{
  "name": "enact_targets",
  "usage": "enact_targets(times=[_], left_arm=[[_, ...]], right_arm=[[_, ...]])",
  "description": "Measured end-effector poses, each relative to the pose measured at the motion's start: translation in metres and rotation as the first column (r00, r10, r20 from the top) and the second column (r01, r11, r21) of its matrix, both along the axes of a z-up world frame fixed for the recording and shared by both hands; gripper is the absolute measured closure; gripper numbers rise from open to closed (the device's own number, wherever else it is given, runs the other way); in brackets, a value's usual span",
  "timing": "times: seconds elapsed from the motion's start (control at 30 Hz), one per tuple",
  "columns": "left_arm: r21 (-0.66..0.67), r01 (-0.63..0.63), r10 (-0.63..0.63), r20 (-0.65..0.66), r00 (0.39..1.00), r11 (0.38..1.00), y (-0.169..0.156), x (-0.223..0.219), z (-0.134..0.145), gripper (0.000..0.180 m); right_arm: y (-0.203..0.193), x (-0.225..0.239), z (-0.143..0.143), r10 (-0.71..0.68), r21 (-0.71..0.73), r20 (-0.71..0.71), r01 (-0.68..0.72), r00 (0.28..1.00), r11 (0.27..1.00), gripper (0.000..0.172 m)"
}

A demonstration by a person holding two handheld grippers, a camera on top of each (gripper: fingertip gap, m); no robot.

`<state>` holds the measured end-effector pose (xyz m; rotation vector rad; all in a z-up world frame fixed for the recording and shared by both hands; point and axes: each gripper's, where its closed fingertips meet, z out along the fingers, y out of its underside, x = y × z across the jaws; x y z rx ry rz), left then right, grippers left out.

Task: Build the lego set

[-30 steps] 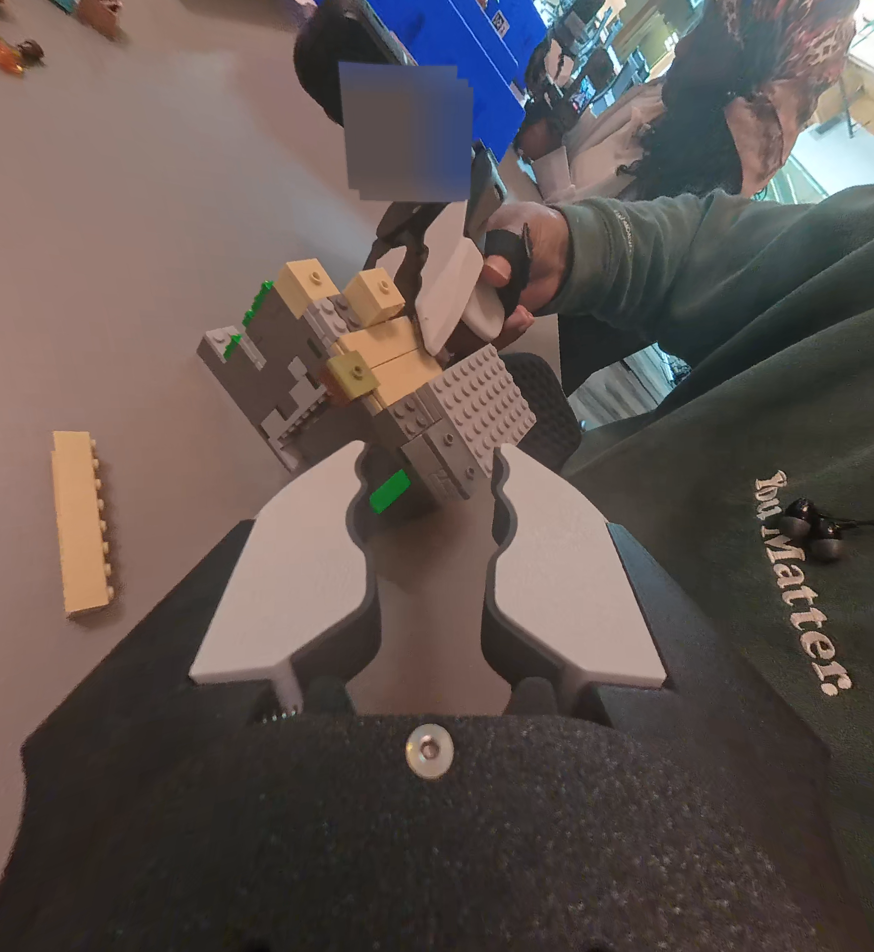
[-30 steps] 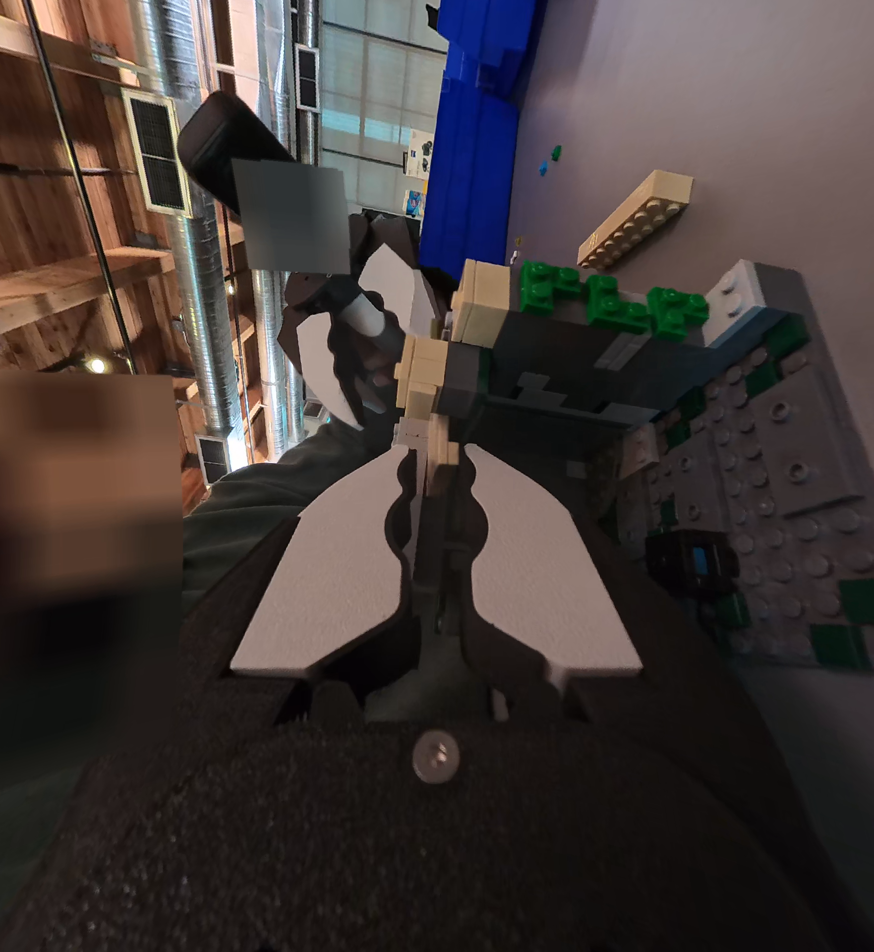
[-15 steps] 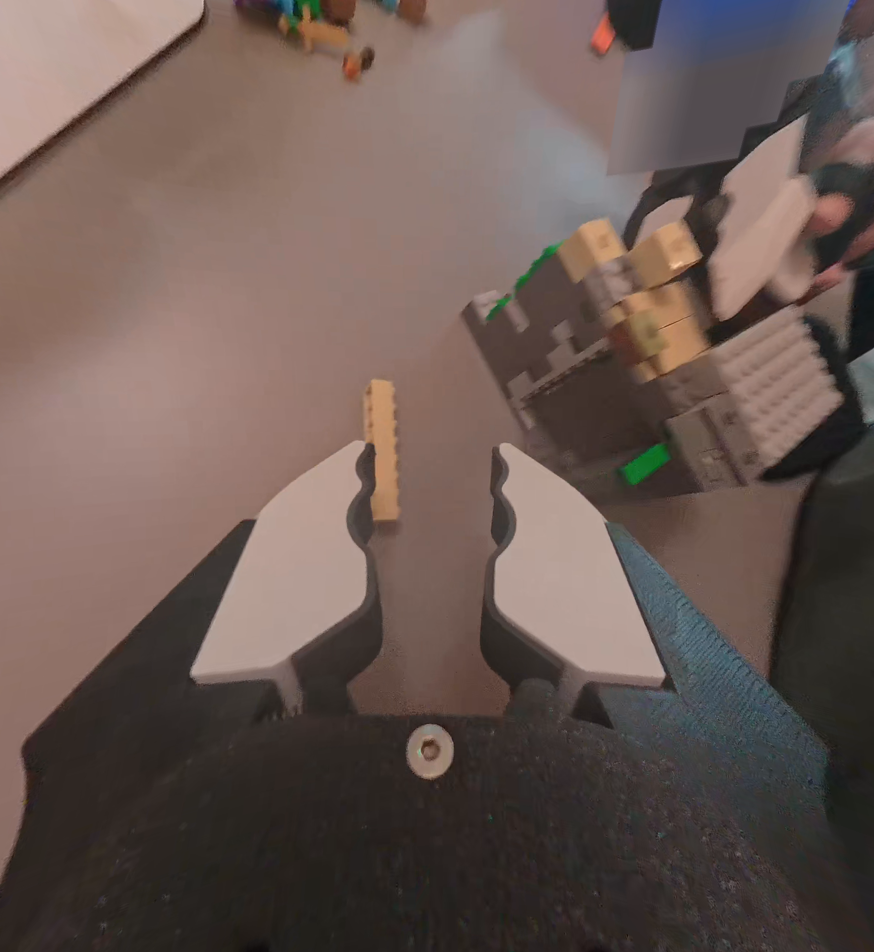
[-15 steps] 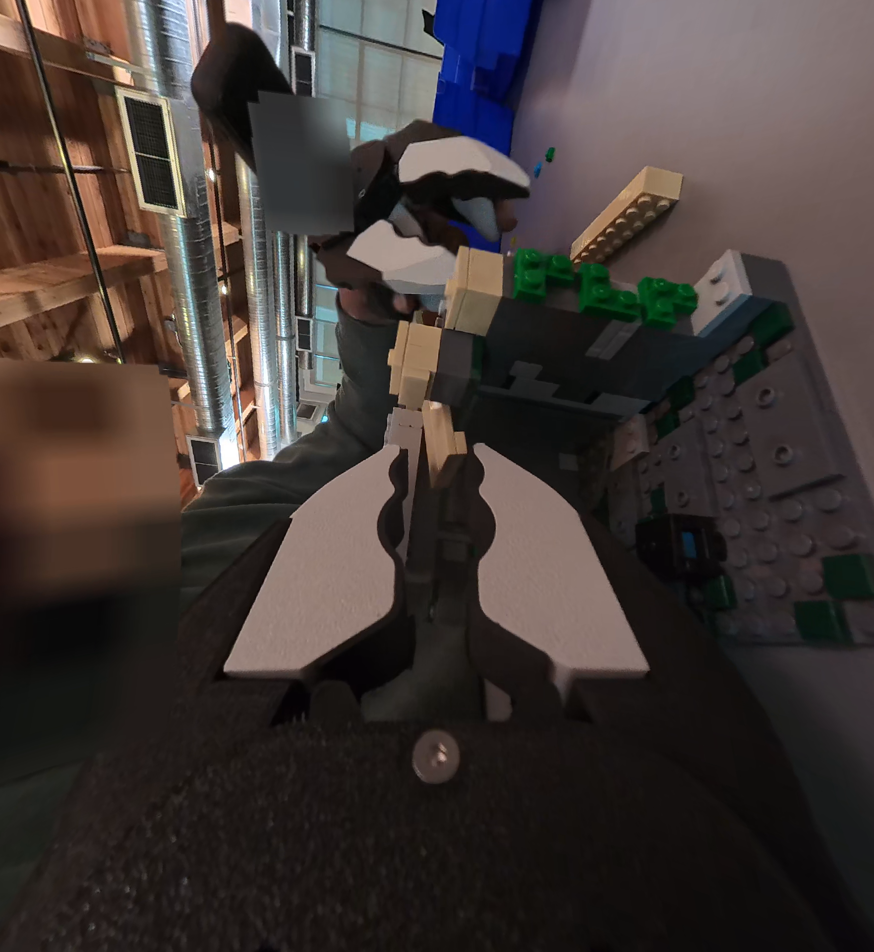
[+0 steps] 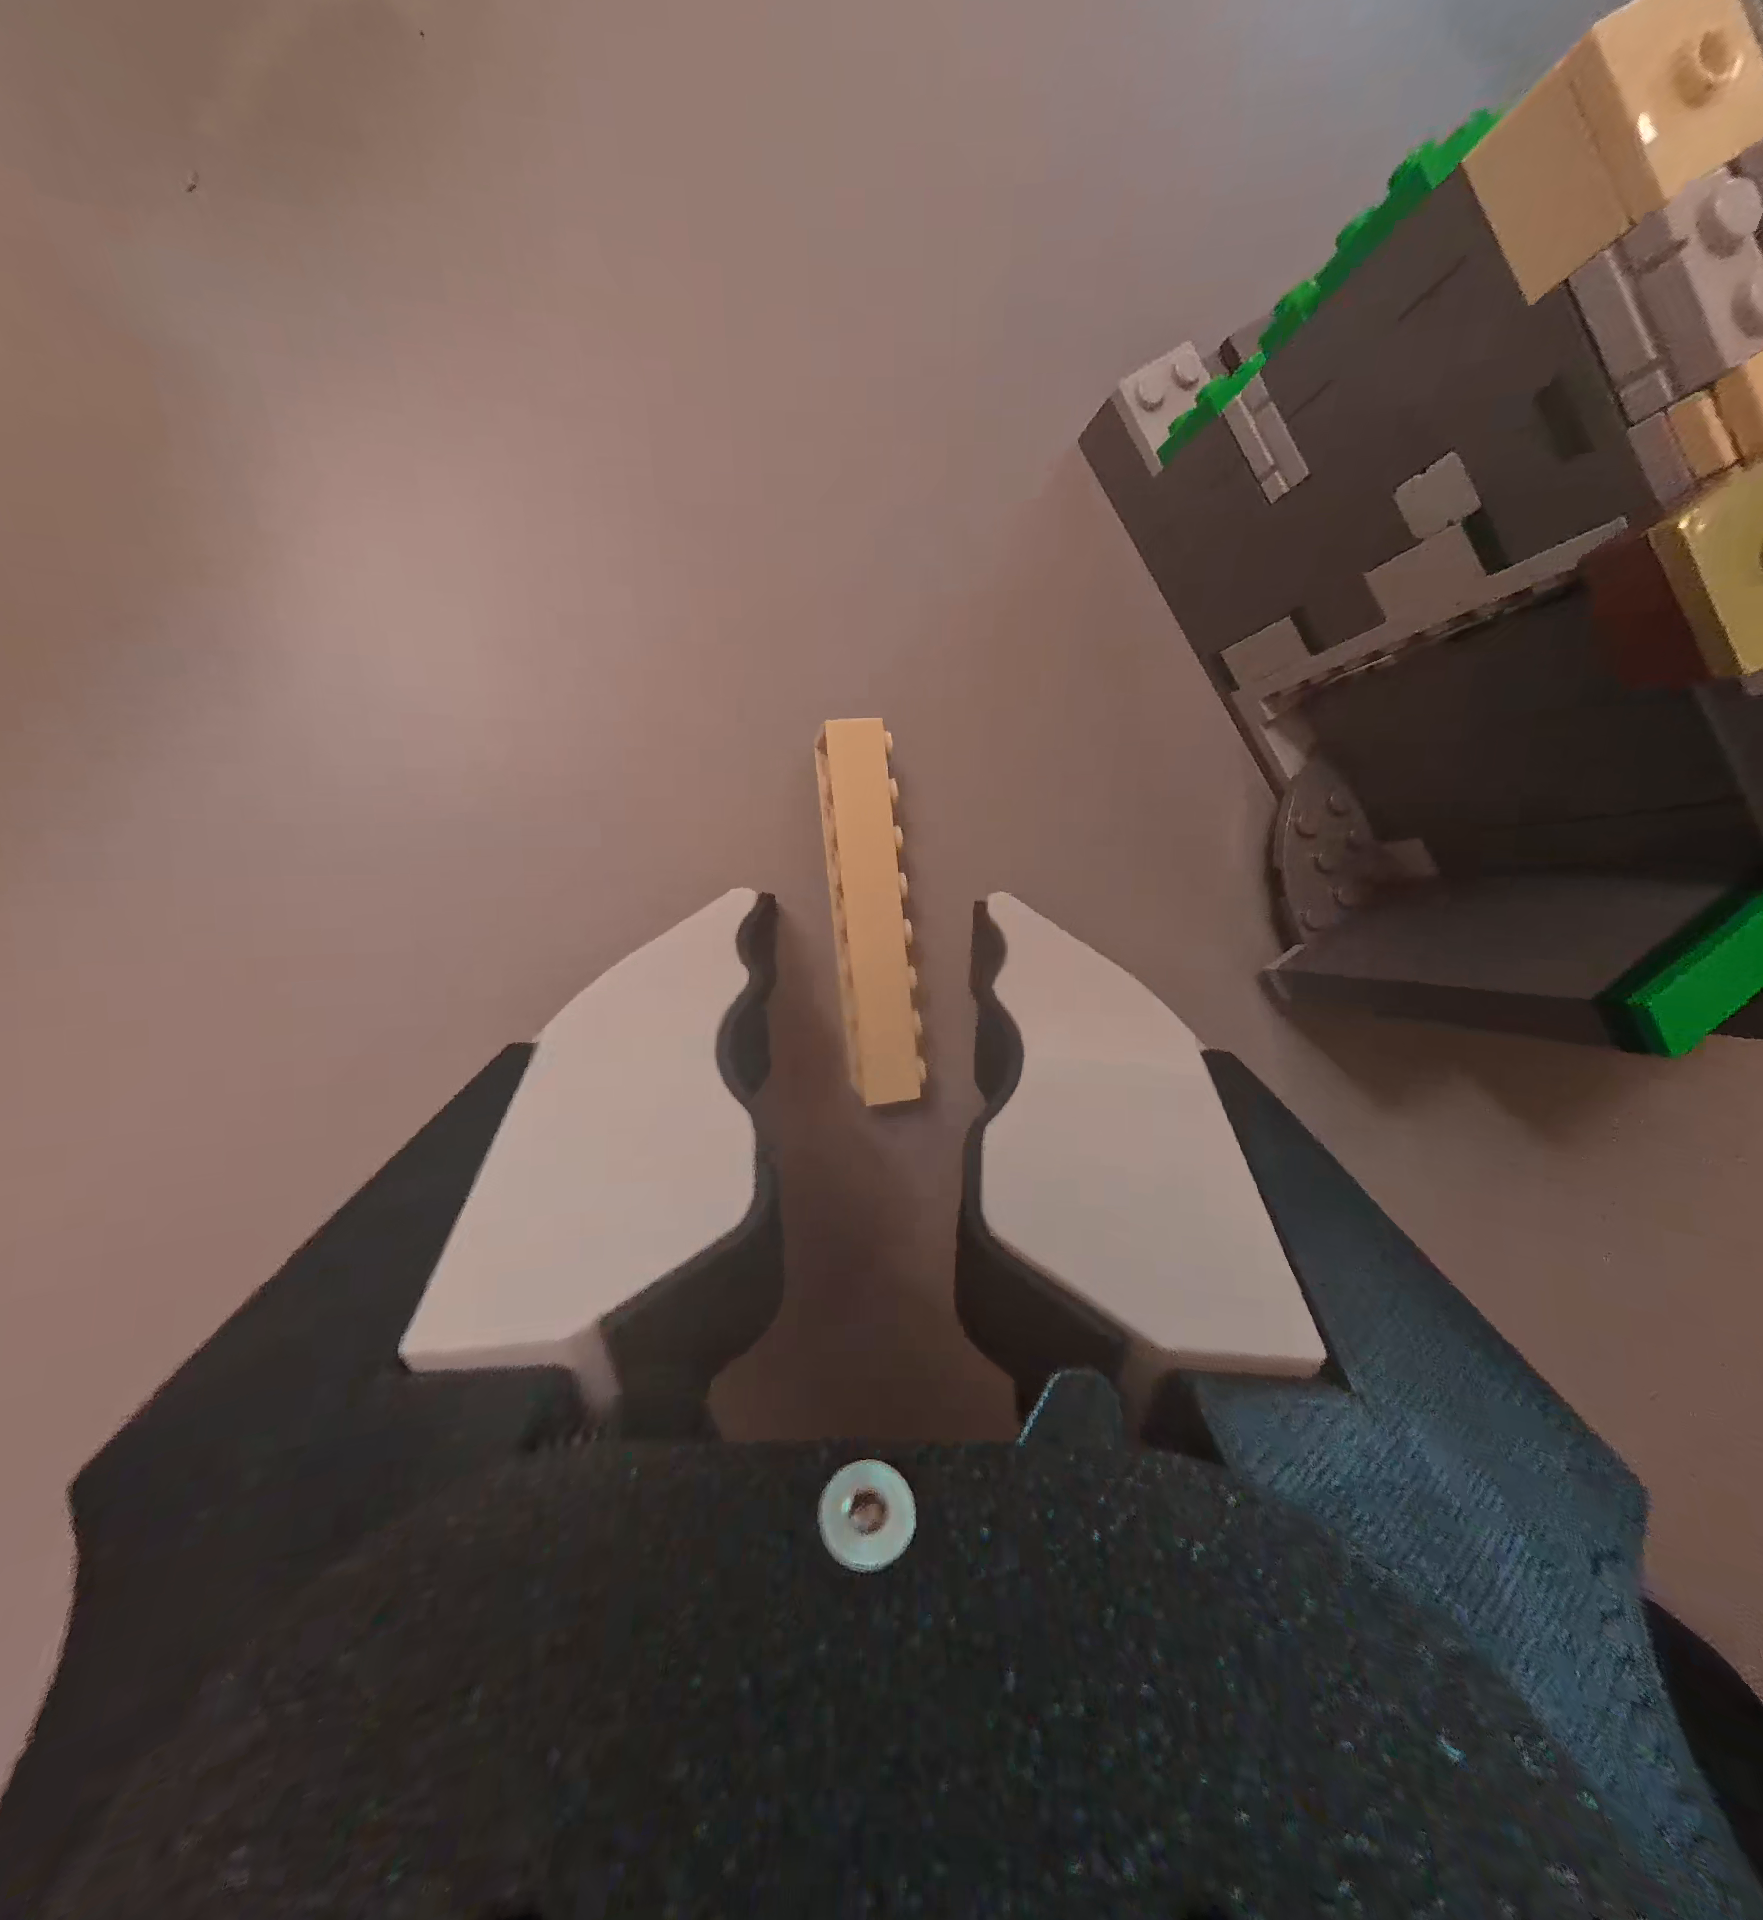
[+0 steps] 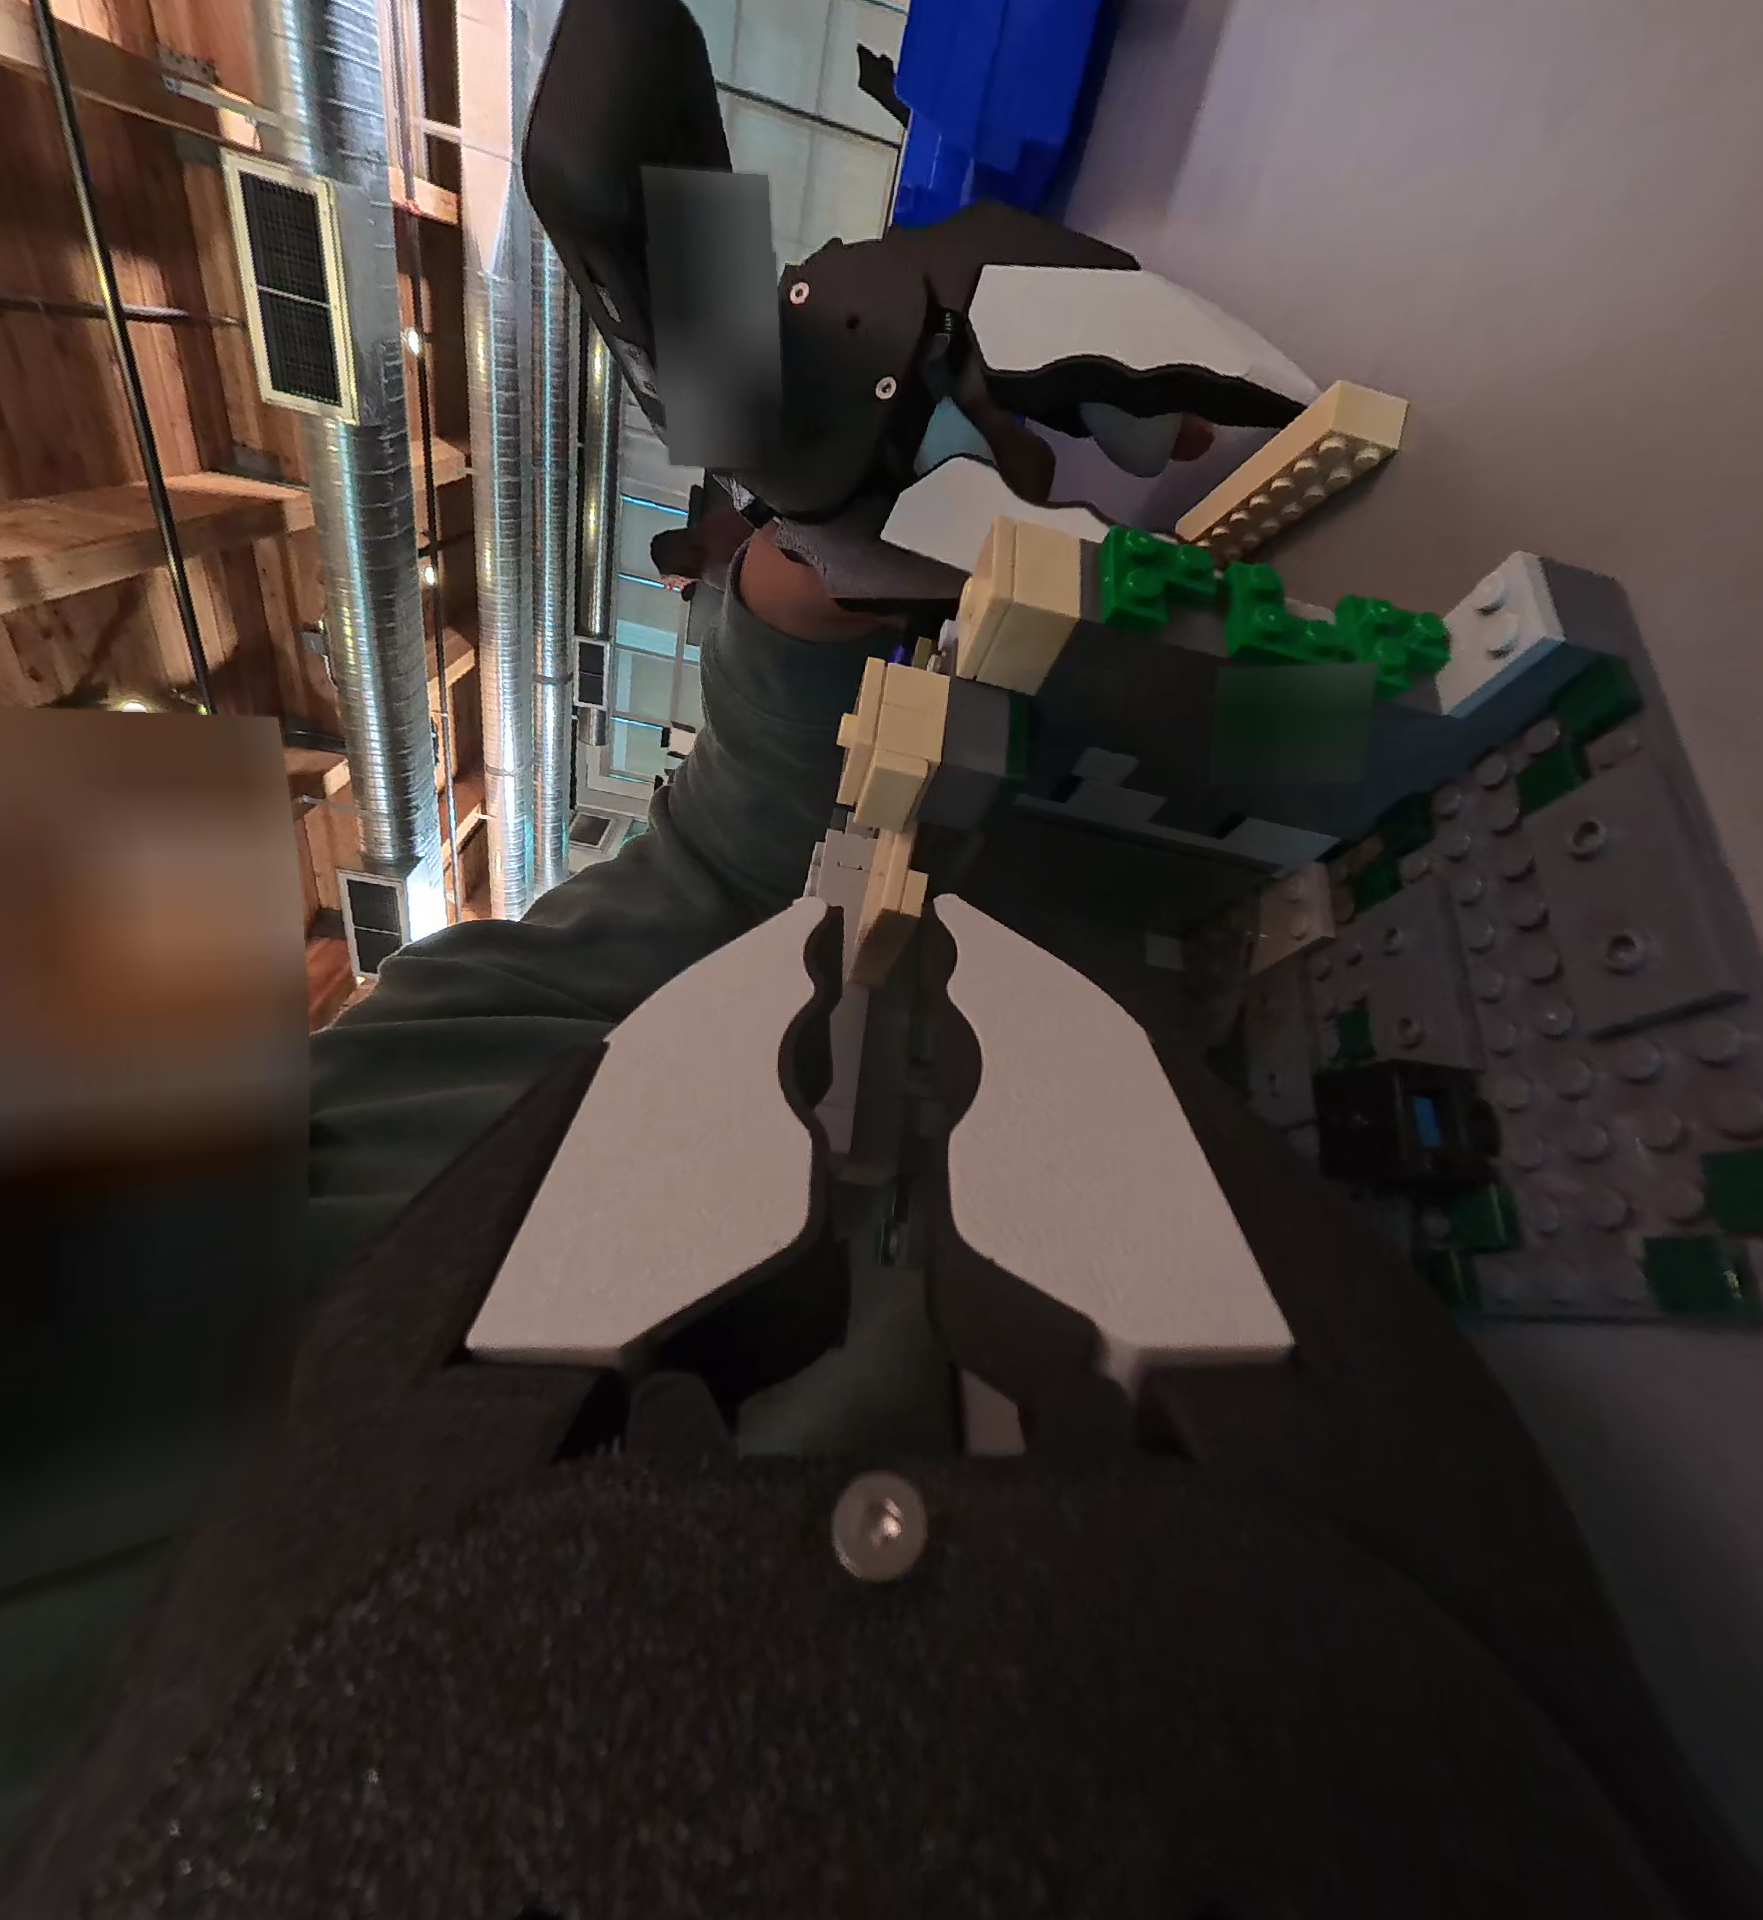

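Left gripper (image 5: 872, 914): jaws part open, straddling the near half of a long tan brick (image 5: 869, 914) that lies on its side on the grey table (image 5: 337, 520), studs facing right. Visible gap between each pad and the brick, so no grip. Brick's far end sticks out past the fingertips.

Right gripper (image 6: 882, 914): jaws nearly closed, clamped on the edge of a brick model (image 6: 1168, 727). It's a grey-and-tan build with green pieces (image 6: 1272, 613) on top and a studded grey baseplate (image 6: 1604, 987). Pads press on a thin tan and grey part of it.

Model sits well to the right of the tan brick, apart from it. From the right wrist, the left gripper shows beyond the model, at the tan brick.
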<state>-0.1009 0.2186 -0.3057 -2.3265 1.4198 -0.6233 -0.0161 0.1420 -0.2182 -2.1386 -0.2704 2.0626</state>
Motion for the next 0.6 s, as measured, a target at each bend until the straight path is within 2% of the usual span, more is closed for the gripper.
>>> enact_targets(times=[0.1,0.23,0.3,0.43,0.53,0.6], left_arm=[[0.005,0.004,-0.004,-0.019,1.000,1.000,0.002,-0.003,-0.002,0.168],[-0.027,-0.014,0.014,0.022,1.000,1.000,0.003,-0.004,-0.001,0.169],[-0.042,-0.037,0.041,0.086,0.995,0.998,0.004,-0.001,0.007,0.169],[-0.150,-0.078,0.123,0.316,0.941,0.986,-0.003,0.015,0.053,0.169],[-0.315,-0.052,0.212,0.500,0.840,0.948,-0.018,0.033,0.101,0.169],[-0.401,-0.023,0.266,0.564,0.782,0.916,-0.030,0.045,0.122,0.169]], right_arm=[[0.000,0.000,-0.001,-0.006,0.003,0.003,0.006,1.000,1.000,0.158],[0.001,0.000,-0.002,-0.008,0.011,0.008,0.008,1.000,1.000,0.158],[0.001,0.000,-0.002,-0.009,0.015,0.010,0.009,1.000,1.000,0.158],[0.002,0.000,-0.002,-0.016,0.025,0.013,0.016,1.000,1.000,0.159],[0.002,0.000,-0.001,-0.021,0.034,0.016,0.020,1.000,0.999,0.159],[0.002,0.000,-0.001,-0.024,0.040,0.012,0.024,1.000,0.999,0.159]])
